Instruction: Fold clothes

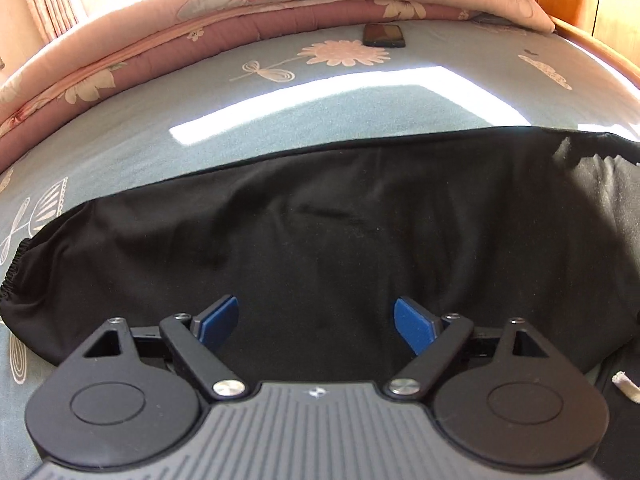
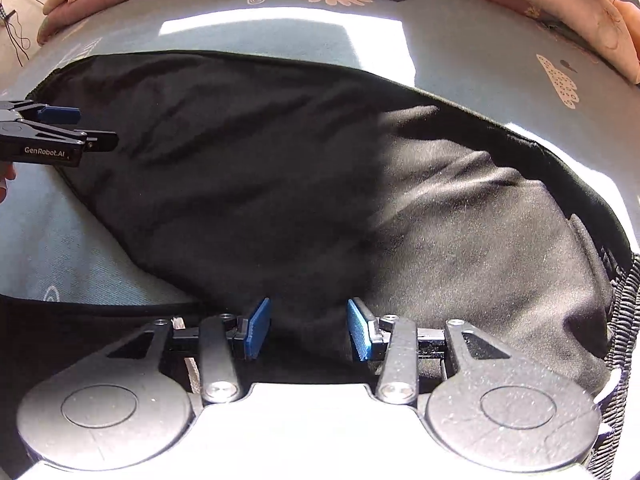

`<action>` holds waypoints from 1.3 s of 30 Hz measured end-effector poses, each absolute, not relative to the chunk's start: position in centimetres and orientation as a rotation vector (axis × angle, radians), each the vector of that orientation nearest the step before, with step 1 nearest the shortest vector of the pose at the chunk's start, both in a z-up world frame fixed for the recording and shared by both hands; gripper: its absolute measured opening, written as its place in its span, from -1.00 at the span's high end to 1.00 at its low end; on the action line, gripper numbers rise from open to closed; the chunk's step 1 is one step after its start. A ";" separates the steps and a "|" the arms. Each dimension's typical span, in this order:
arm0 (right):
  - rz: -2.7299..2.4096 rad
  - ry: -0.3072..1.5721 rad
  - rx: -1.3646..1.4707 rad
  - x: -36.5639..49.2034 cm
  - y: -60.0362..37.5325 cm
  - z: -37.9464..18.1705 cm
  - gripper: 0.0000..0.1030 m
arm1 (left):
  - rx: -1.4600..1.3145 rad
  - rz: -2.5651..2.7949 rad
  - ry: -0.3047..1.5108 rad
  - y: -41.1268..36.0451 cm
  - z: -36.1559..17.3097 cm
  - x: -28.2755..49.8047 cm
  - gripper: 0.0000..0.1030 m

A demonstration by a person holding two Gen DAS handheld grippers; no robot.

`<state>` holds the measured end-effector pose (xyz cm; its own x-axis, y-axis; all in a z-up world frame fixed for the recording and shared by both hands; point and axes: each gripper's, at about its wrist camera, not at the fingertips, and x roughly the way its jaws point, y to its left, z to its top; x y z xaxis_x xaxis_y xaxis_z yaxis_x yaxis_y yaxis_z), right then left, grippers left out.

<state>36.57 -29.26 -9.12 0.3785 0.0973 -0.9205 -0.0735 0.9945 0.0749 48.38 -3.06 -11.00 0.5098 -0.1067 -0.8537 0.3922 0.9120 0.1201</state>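
Hovered over black trousers (image 1: 320, 216) on the bed (image 1: 280, 112): left gripper (image 1: 316, 322) wide open, right gripper (image 2: 308, 330) half-open, both empty.

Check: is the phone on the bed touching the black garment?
Apart. In the left wrist view the phone lies near the quilt, with bare sheet between it and the black garment.

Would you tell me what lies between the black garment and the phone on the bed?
Only bare floral bedsheet between black garment and phone, seen in the left wrist view.

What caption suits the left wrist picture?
Open left gripper over a black elastic-cuffed fabric garment spread on a grey-blue floral bedsheet.
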 end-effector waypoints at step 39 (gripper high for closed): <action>0.220 1.137 0.263 24.0 -13.9 -8.3 -0.01 | -0.694 -0.233 1.079 22.5 -10.3 23.6 -0.70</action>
<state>23.98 -13.91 -8.34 0.4047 0.3049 -0.8621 -0.0389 0.9477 0.3169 23.58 22.51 -10.31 0.4724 -0.4970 -0.7279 -0.1519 0.7676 -0.6227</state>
